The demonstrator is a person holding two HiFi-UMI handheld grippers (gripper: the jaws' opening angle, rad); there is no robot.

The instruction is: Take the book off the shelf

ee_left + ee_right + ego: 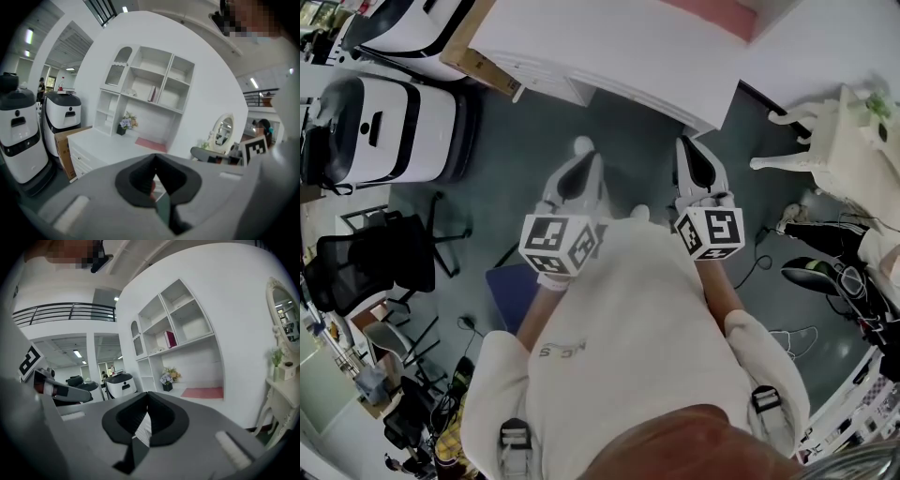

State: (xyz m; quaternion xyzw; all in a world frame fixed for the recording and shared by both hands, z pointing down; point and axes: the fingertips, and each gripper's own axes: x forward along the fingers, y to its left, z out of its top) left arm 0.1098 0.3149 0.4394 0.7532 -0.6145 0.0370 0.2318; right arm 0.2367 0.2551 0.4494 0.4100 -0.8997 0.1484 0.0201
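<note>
The book [152,93] is thin and pinkish-red. It stands leaning in a middle compartment of the white shelf unit [174,112], and the right gripper view shows the book [169,339] in the same place, far ahead. Both grippers are held side by side in front of the person, well short of the white desk [609,47] under the shelves. My left gripper [583,147] has its jaws shut with nothing between them, as its own view of the left gripper [154,158] shows. My right gripper [686,143] is also shut and empty, seen again as the right gripper [147,396].
A flower pot [125,124] and a pink mat [151,144] sit on the desk. White robot units [384,122] and a cardboard box [63,140] stand to the left, with a black office chair [375,262] nearby. An ornate white vanity with a mirror [225,131] stands to the right.
</note>
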